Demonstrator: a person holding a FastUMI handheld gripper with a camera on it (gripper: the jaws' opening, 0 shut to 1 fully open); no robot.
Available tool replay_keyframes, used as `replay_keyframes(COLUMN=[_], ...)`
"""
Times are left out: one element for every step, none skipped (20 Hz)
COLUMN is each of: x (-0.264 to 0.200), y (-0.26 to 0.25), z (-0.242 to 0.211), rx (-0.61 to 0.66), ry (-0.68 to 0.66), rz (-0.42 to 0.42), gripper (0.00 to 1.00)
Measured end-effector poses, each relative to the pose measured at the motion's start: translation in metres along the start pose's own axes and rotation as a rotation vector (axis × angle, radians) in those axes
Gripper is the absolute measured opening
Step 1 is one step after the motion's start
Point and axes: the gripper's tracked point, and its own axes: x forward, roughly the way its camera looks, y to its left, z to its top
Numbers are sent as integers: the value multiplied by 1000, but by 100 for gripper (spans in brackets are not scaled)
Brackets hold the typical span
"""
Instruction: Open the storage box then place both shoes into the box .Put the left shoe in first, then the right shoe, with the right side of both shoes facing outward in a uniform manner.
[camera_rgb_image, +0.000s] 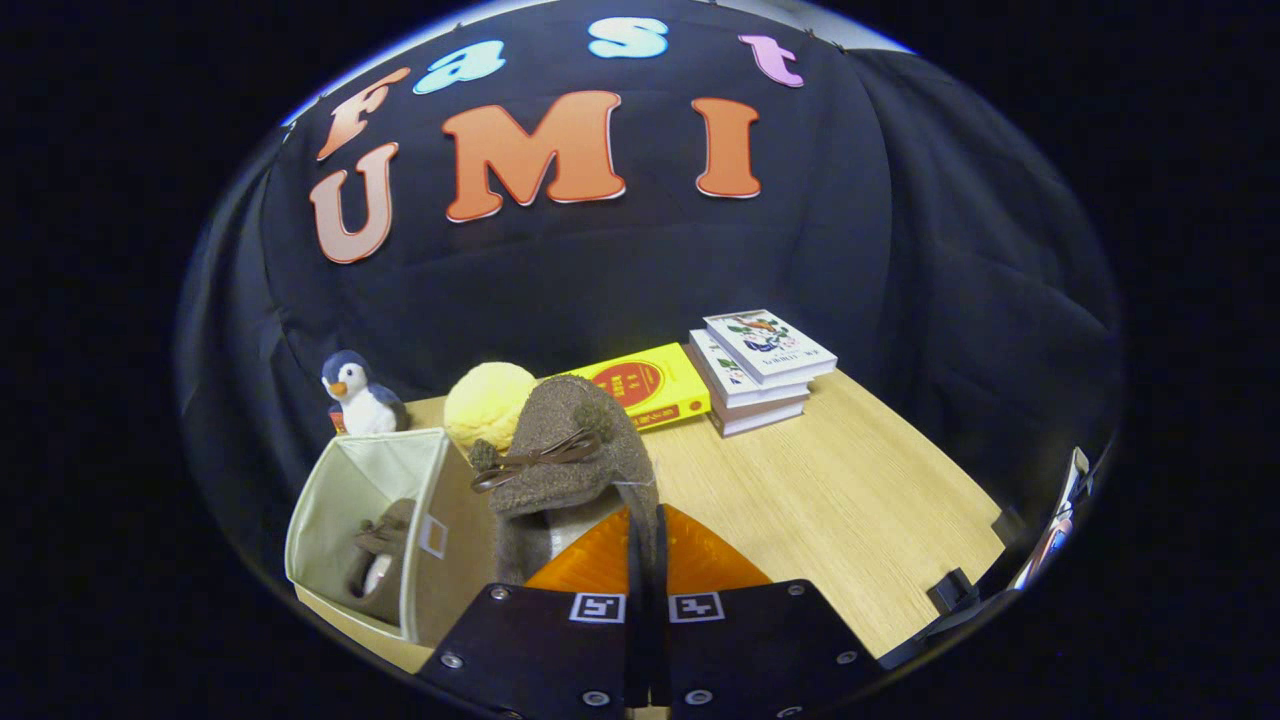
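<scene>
Item: I hold the brown felt bow-trimmed shoe (570, 450) upright in my gripper (648, 535), fingers closed on what seems its heel, the open beige fabric box (345, 490) with the other brown shoe (385, 560) just left.

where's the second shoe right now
In the gripper view, the second shoe is pinched in the hand-held gripper, raised just right of the open storage box, with the yellow plush ball behind it.

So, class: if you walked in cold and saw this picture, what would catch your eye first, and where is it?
First, the brown shoe with a bow, held up off the wooden table by the gripper, whose fingers are shut on it. Next, just left of it, the open storage box with the other brown shoe already inside. Behind them stands a toy penguin.
</scene>
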Motion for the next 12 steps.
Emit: replay_keyframes(x=[-4, -7, -11, -13, -15, -15, -15, -14, -12, -11, -10, -7], y=[16, 32, 46, 59, 72, 85, 99, 111, 123, 132, 140, 148], z=[2, 3, 3, 3, 1, -2, -6, -11, -15, -20, -23, -20], rx=[7, 16, 24, 32, 38, 44, 53, 56, 52, 44, 31, 16], ry=[-1, 2, 4, 4, 6, 12, 21, 29, 34, 42, 45, 21], rz=[11, 23, 32, 38, 45, 53, 63, 73, 81, 86, 90, 92], gripper=[1, 2, 2, 2, 2, 1, 2, 2, 2, 2, 2, 3])
